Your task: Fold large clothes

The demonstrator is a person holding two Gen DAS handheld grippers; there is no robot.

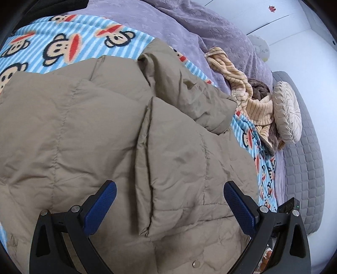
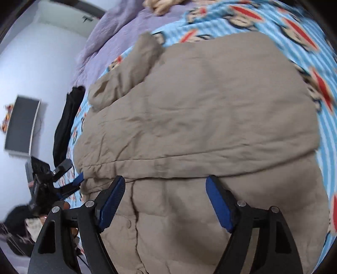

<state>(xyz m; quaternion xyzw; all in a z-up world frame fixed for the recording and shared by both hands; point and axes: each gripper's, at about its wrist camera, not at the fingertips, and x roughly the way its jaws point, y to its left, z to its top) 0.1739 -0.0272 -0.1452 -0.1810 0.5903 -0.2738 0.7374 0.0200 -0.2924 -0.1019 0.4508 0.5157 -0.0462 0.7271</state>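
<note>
No words, numbers or brand names can be read in either view. The only sign is a small red ornament [image 1: 273,8] on the white wall [image 1: 242,14], too small to make out as lettering.

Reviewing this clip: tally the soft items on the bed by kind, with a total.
Tan quilted jacket: 1
Monkey-print striped blanket: 1
Purple bedspread: 1
Cream striped garment: 1
Brown fleece piece: 1
Round pleated cushion: 1
Black garment: 1
Total: 7
</note>
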